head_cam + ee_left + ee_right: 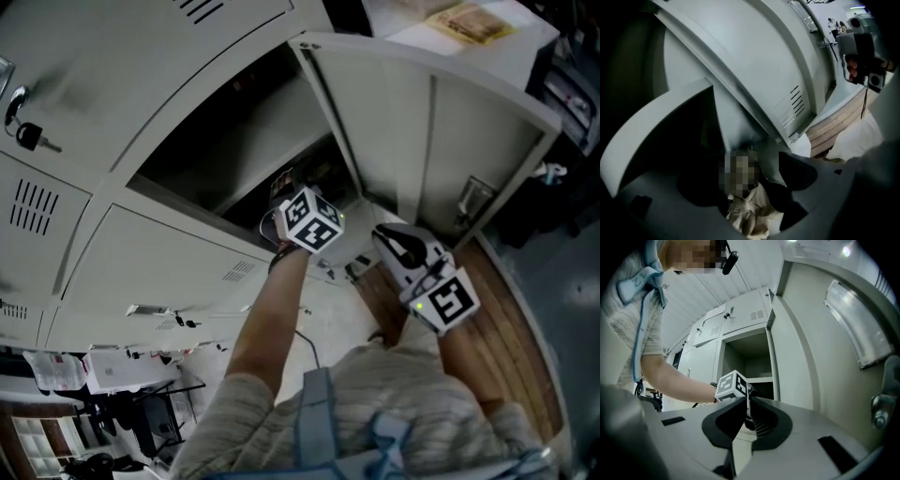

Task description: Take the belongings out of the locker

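The grey locker (248, 141) stands open, its inside dark. My left gripper (298, 211) reaches into the lower part of the opening, and its fingertips are hidden there. In the left gripper view the left gripper (751, 190) is shut on a beige soft thing (752, 215), cloth or a doll, partly covered by a mosaic patch. My right gripper (412, 255) hangs outside the locker, in front of the open door (422, 141). Seen in its own view, the right gripper (747, 420) is shut with nothing in it, and the left gripper's marker cube (731, 385) shows ahead of the locker opening (750, 357).
The open door swings out to the right, with a latch (473, 199) on its inner face. A key (30, 137) hangs in the neighbouring locker at left. Wooden floor (511, 319) lies below the door. Closed lockers surround the open one.
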